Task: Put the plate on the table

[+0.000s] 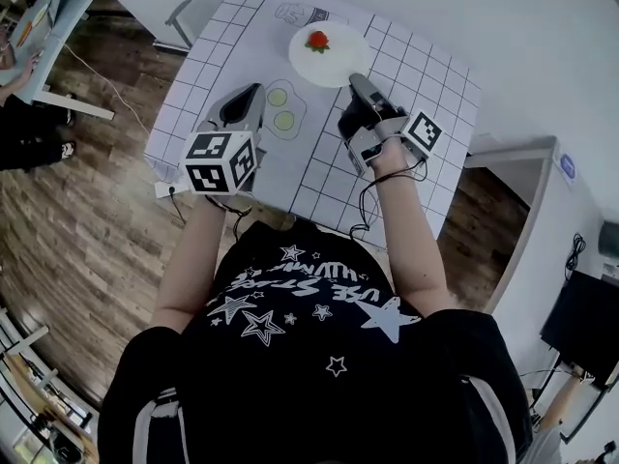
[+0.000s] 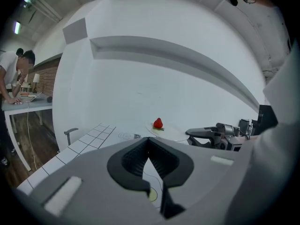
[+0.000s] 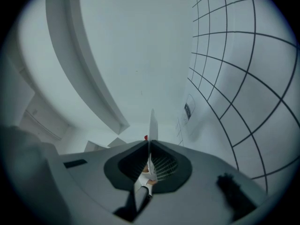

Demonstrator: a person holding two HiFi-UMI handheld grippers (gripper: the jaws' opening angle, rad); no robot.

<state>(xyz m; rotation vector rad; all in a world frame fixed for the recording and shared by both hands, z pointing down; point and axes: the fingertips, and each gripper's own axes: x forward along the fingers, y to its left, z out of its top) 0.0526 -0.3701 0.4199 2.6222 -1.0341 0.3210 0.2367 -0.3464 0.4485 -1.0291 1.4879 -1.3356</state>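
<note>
A white plate [image 1: 324, 56] with a red strawberry [image 1: 316, 40] on it hangs level over the far part of the grid-patterned table [image 1: 426, 85]. My right gripper [image 1: 356, 81] is shut on its near rim. In the right gripper view the plate [image 3: 152, 123] stands edge-on between the pads, the strawberry [image 3: 146, 137] just showing behind it. Whether the plate touches the table I cannot tell. My left gripper [image 1: 253, 93] hovers to the left over the mat, shut and empty. Its own view shows the plate [image 2: 172, 134], strawberry [image 2: 158, 123] and right gripper [image 2: 208, 136] ahead.
A printed placemat with two fried eggs [image 1: 282, 110] lies between the grippers, and a drawn cup [image 1: 295, 13] sits at the far edge. A white wall runs behind the table. A chair [image 1: 179, 22] stands at the table's far left. A person works at another desk [image 1: 29, 37].
</note>
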